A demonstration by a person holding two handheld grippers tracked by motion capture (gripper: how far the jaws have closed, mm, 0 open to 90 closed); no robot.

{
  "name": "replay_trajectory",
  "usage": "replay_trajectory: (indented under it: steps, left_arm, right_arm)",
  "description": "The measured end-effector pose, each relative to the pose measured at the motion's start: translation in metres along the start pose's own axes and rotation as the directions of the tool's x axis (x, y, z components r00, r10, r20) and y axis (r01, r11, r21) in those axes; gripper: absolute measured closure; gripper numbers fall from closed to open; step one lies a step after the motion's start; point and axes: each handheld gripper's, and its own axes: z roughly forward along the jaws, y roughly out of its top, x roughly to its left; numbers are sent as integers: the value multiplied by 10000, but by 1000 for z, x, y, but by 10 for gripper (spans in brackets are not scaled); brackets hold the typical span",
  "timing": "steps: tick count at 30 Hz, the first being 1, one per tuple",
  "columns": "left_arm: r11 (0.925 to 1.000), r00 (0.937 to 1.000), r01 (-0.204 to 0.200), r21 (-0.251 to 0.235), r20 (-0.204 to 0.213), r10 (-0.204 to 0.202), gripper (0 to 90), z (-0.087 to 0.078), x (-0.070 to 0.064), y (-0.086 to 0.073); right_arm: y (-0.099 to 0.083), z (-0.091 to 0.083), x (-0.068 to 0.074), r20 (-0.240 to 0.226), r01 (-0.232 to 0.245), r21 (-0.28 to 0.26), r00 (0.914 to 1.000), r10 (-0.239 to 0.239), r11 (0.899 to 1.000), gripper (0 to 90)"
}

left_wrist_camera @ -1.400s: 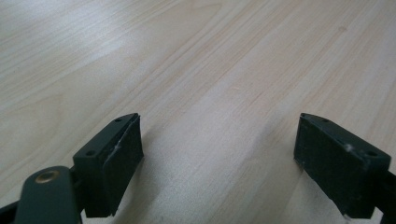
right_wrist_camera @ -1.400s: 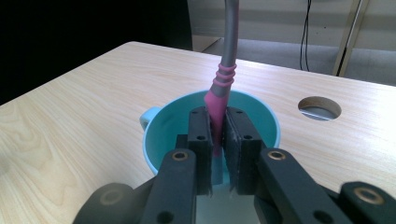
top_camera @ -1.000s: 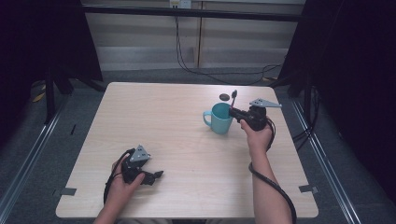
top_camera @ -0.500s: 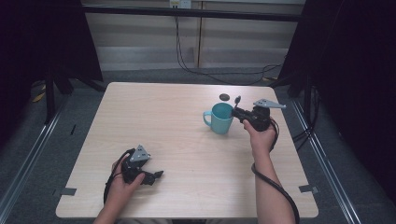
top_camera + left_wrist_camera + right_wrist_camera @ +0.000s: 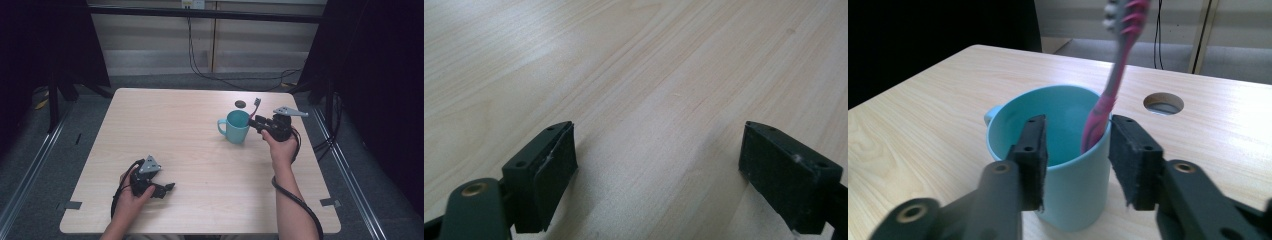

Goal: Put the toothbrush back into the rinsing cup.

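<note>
Standing in the teal mug [image 5: 1058, 165], the pink toothbrush [image 5: 1105, 107] leans toward 1 o'clock, head up. Right gripper [image 5: 1075, 150] sits at the mug's rim, jaws part-open; the brush seems loose between them, contact unclear. The mug sits on the table [image 5: 165, 120], right of centre. Left gripper [image 5: 659, 165] rests at 7 o'clock, jaws spread wide over bare wood.

High view looks down from above the pale wooden table [image 5: 200, 150] — gripper views skim it close, the right one sharing the teal ceramic mug [image 5: 1058, 150].
</note>
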Motion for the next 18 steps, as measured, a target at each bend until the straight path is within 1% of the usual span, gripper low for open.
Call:
replay_trajectory:
  steps: [2, 3, 4, 7, 9, 14, 16, 18]
  left_arm:
    - [10000, 10000, 15, 0, -1, -15, 151, 0, 0, 0]
    - [10000, 10000, 2, -2, 0, -2, 151, 0, 0, 0]
    - [10000, 10000, -5, -4, -20, 5, 151, 0, 0, 0]
    - [10000, 10000, 6, -7, 0, -6, 151, 0, 0, 0]
    - [10000, 10000, 12, -8, 0, -12, 151, 0, 0, 0]
    - [10000, 10000, -1, 9, 0, 1, 151, 0, 0, 0]
    - [10000, 10000, 1, -2, 0, -1, 150, 0, 0, 0]
    - [10000, 10000, -35, 9, -25, 35, 151, 0, 0, 0]
  right_arm:
    - [0, 0, 0, 5, -70, 63, 10000, 70, 10000, 527]
    - [-1, -1, -1, 14, -163, 96, 9999, 163, 9998, 487]
    - [-1, -1, 0, 7, -254, 120, 9997, 254, 9996, 470]
    - [-1, -2, -1, -13, -242, 78, 9997, 242, 9997, 453]
    - [-2, -3, 0, 30, -233, 155, 9997, 232, 9996, 422]
    - [-4, -4, 2, -139, -151, 129, 9998, 152, 9998, 376]
    - [-5, -6, 3, -153, -66, 168, 9999, 68, 9998, 360]
    - [-6, -7, 4, -162, -87, 249, 9998, 91, 9997, 333]
